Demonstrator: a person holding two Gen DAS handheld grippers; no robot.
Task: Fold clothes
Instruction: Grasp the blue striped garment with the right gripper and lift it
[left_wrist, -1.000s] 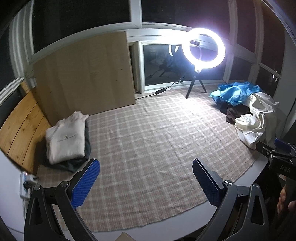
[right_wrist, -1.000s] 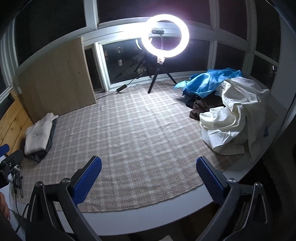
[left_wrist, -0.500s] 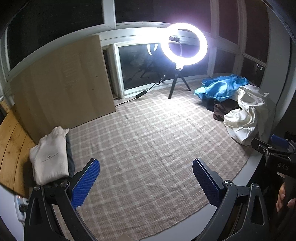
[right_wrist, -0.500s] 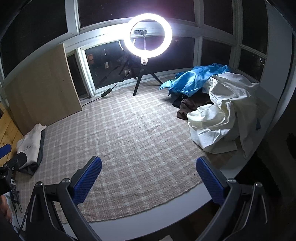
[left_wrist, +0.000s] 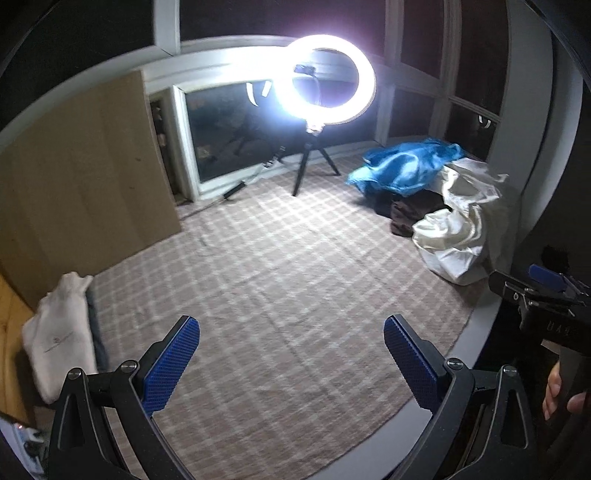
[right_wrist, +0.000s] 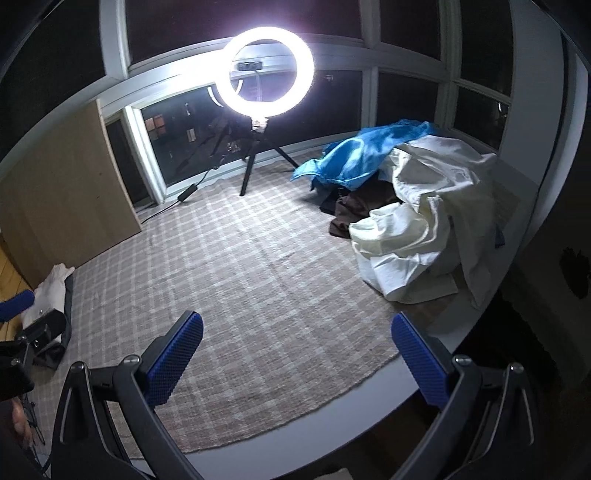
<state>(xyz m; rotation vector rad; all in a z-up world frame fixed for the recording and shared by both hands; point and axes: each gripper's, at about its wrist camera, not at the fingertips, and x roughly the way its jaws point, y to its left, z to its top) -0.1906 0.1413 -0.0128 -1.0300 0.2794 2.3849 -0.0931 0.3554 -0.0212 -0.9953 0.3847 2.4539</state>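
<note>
A heap of unfolded clothes lies at the right of the checked rug (left_wrist: 280, 280) (right_wrist: 258, 280): a crumpled cream garment (left_wrist: 461, 225) (right_wrist: 424, 229), a shiny blue one (left_wrist: 402, 170) (right_wrist: 358, 155) behind it and a dark brown one (left_wrist: 406, 218) (right_wrist: 362, 210) between them. At the left edge, a folded white top (left_wrist: 59, 332) (right_wrist: 48, 291) rests on a folded dark piece. My left gripper (left_wrist: 291, 332) and right gripper (right_wrist: 297, 328) both hover open above the rug's near part, with nothing between their blue pads. Each shows at the edge of the other's view.
A lit ring light on a small black tripod (left_wrist: 325, 77) (right_wrist: 264, 72) stands at the far side of the rug, its cable running left. A wooden board (left_wrist: 81, 173) (right_wrist: 62, 184) leans against the window wall. The rug's curved edge (right_wrist: 332, 406) runs near me.
Both views have swung to the right over the last second: the folded stack slid toward the left edge and the clothes heap came closer to the centre. Both grippers stayed open.
</note>
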